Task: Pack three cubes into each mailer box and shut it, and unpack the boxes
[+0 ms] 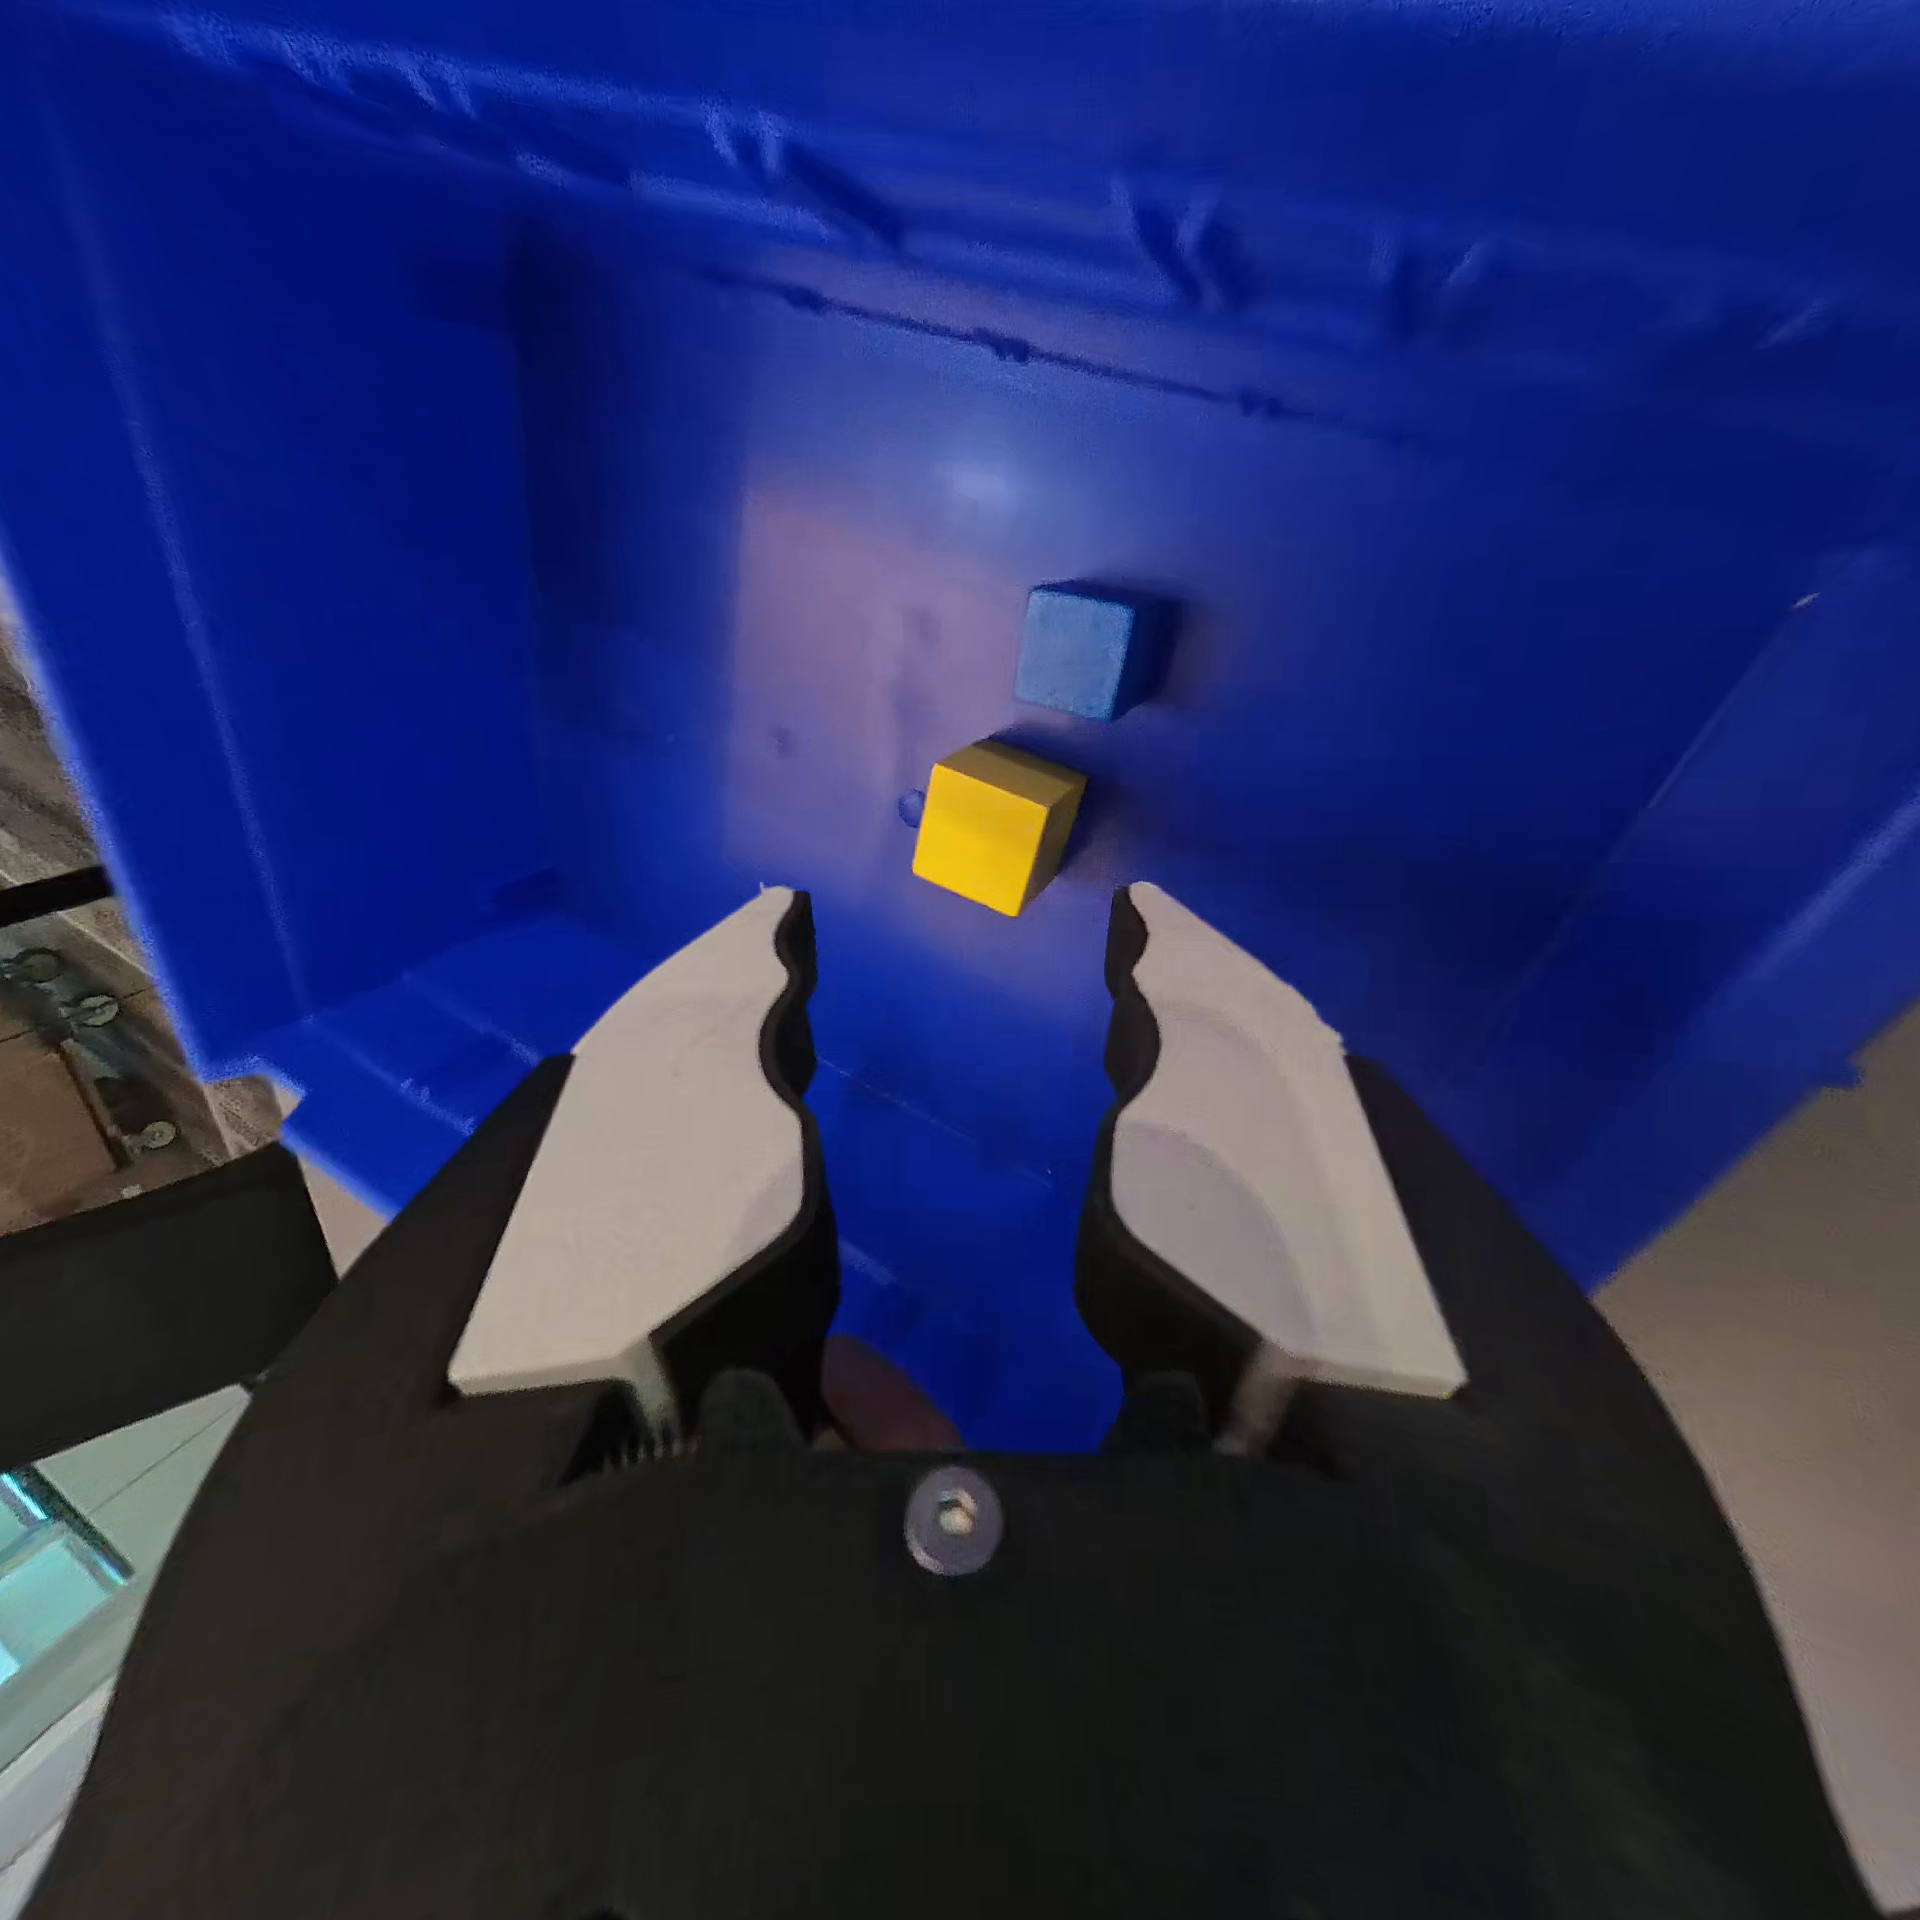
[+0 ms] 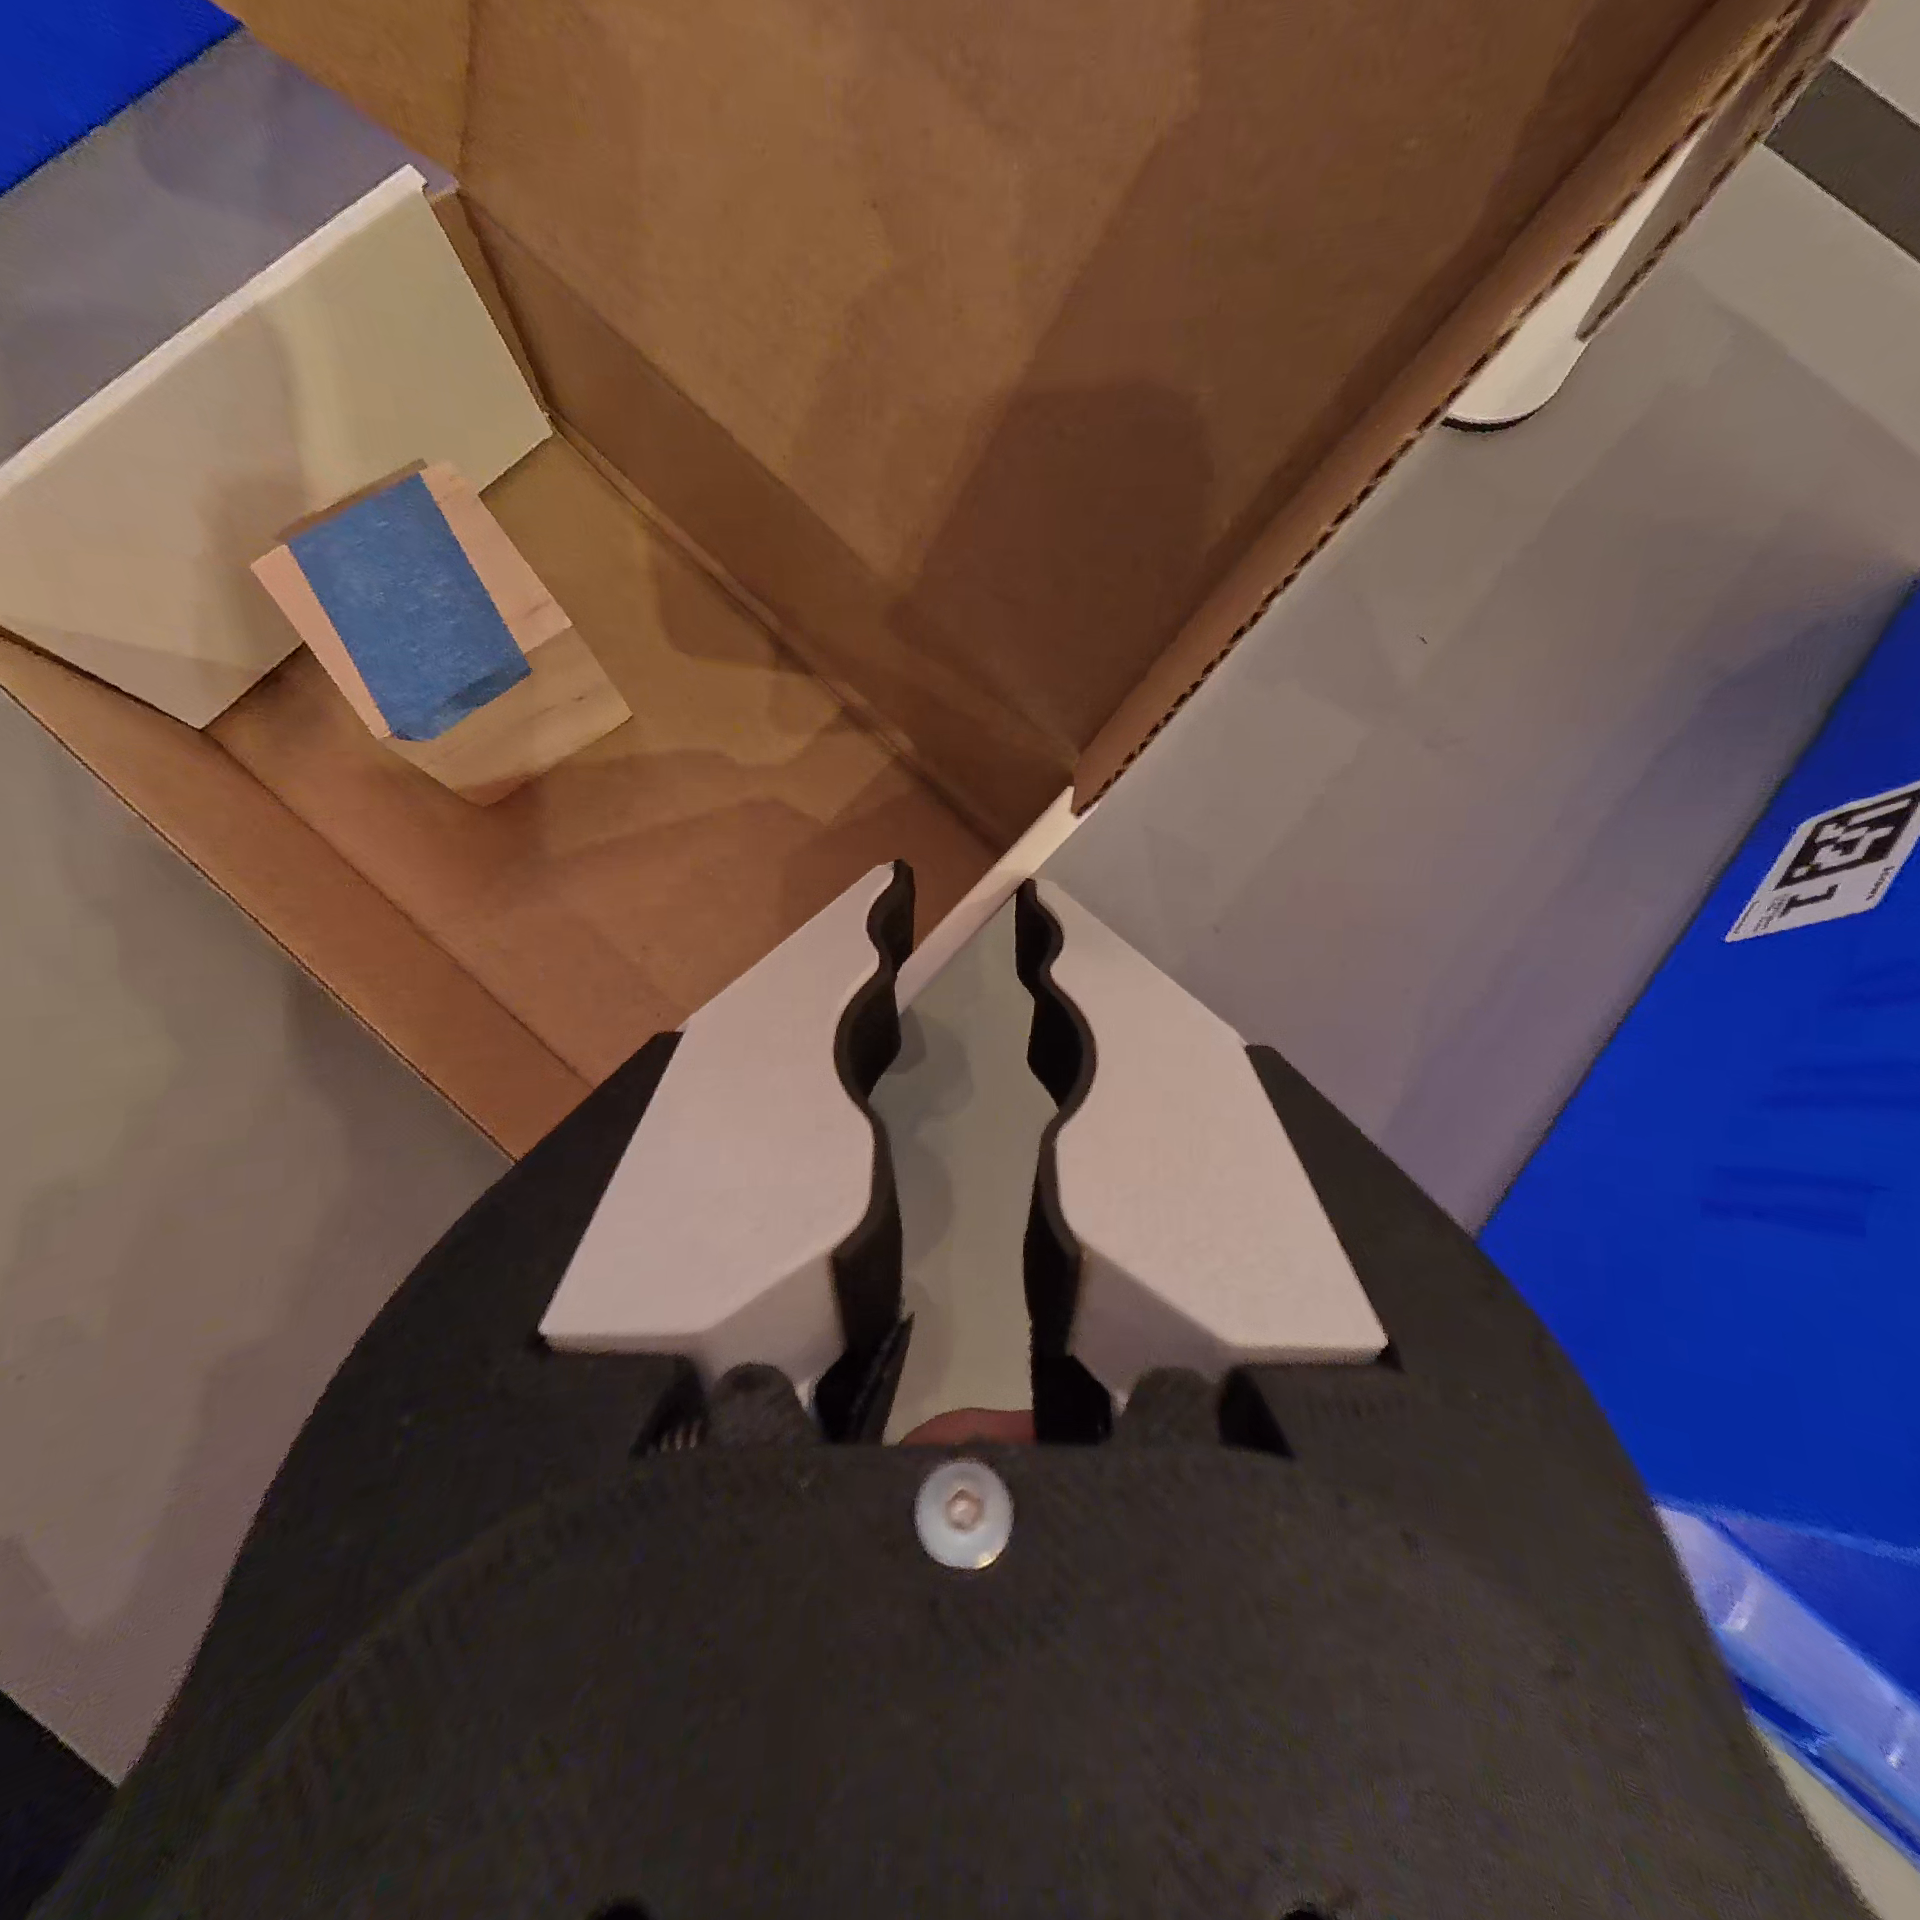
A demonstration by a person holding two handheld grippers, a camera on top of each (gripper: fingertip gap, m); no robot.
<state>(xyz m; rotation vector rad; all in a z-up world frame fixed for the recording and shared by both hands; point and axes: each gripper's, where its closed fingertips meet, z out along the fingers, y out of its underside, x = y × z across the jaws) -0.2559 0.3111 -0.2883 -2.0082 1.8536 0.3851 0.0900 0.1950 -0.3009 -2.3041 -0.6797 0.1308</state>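
In the left wrist view, a yellow cube point(image 1: 987, 826) and a blue cube point(image 1: 1086, 652) lie close together on the floor of a deep blue bin point(image 1: 416, 520). My left gripper point(image 1: 961, 904) hangs open and empty just short of the yellow cube. In the right wrist view, an open brown mailer box point(image 2: 831, 364) holds one wooden cube with blue tape point(image 2: 436, 623) near its white side flap point(image 2: 208, 468). My right gripper point(image 2: 961, 899) is nearly closed, its jaws pinching the box's near white corner wall point(image 2: 1023, 868).
The box stands on a grey table point(image 2: 1455, 675). A blue bin with a white sticker point(image 2: 1766, 1039) lies to the right of my right gripper. A white stand base point(image 2: 1538, 364) sits behind the box. Table edge and floor show left of the bin point(image 1: 62, 935).
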